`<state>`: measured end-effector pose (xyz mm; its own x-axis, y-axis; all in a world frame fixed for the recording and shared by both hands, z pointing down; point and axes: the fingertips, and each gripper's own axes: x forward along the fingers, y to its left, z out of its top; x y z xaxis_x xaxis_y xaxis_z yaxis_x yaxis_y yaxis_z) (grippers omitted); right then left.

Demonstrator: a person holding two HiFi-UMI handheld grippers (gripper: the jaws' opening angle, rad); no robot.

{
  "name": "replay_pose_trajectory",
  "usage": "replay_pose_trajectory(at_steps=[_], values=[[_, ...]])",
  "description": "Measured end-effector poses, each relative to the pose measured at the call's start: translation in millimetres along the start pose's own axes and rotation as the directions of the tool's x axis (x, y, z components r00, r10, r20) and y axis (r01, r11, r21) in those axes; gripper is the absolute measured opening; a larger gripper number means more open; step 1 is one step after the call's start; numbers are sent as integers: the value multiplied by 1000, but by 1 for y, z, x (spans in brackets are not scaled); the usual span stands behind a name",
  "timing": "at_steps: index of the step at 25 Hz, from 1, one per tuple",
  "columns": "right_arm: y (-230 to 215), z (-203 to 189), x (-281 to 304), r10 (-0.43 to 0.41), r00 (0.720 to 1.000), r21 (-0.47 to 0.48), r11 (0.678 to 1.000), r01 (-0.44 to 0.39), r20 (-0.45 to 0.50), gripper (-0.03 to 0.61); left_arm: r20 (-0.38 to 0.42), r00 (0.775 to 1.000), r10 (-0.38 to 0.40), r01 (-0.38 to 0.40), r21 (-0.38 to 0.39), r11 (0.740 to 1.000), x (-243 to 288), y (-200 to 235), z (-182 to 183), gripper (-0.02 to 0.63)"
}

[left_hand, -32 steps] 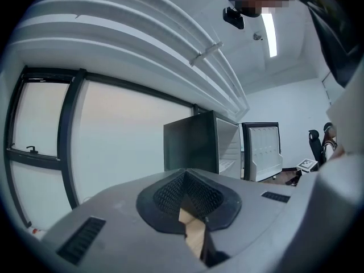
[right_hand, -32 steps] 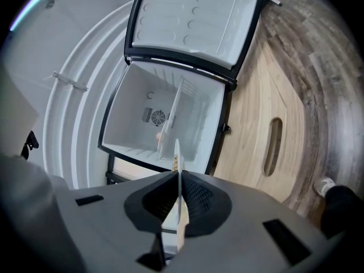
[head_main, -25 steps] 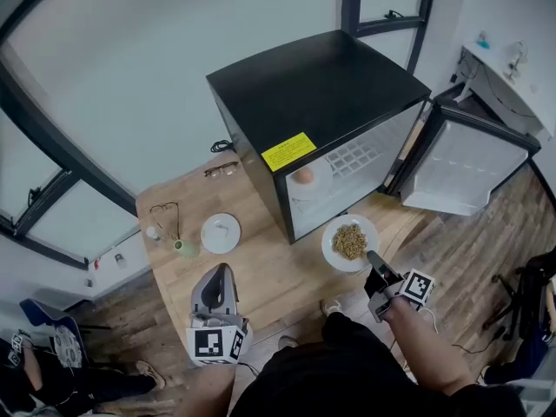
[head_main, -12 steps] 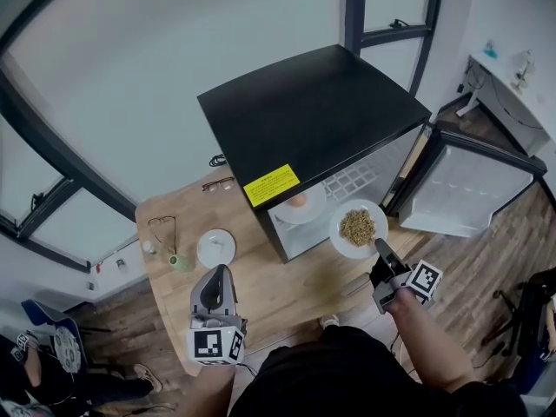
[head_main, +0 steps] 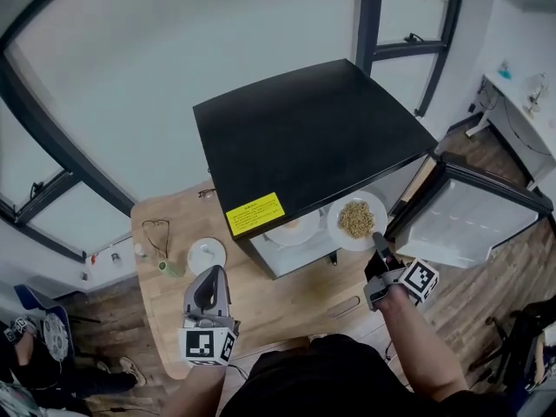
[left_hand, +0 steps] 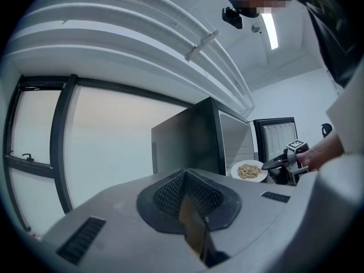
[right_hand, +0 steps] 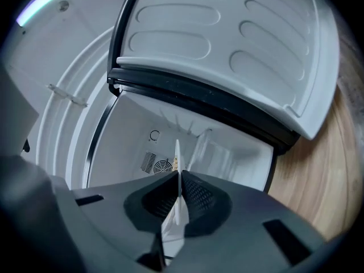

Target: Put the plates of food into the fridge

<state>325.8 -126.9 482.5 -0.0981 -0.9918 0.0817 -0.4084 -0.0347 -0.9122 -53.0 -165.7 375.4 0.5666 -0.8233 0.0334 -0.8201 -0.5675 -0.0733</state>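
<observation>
1. My right gripper [head_main: 377, 241], pinching the round white plate of brown grains [head_main: 356, 220], has brought it from over the wooden desk [head_main: 278, 294] up to the black fridge [head_main: 304, 137] opening; shelving next.
2. My left gripper [head_main: 208, 287] is closed, empty.

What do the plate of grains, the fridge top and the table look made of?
Plate: glossy white, thin rim, likely ceramic, possibly melamine.
Fridge top: smooth black with soft sheen, probably painted metal or plastic.
Table: light wood or wood veneer, visible grain.

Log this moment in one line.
right hand-held gripper: shut on plate of food | position: at open fridge mouth, not set down | left hand-held gripper: shut, empty
</observation>
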Motion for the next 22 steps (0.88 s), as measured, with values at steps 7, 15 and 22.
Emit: replay_pose_trajectory(at_steps=[7,15,22], values=[[2,11,33,8,999,-76,997,-11,-40,32,-29,994,109,-110,-35,993,-8,14,-9,3],[8,29,71,-34,999,-177,984,27,-33,34,-59,984,165,-168,-33,985,-8,23,-18,3],[11,30,94,-100,993,-361,930,69,-67,46,-68,976,208,-210,-15,978,-13,35,-12,3]])
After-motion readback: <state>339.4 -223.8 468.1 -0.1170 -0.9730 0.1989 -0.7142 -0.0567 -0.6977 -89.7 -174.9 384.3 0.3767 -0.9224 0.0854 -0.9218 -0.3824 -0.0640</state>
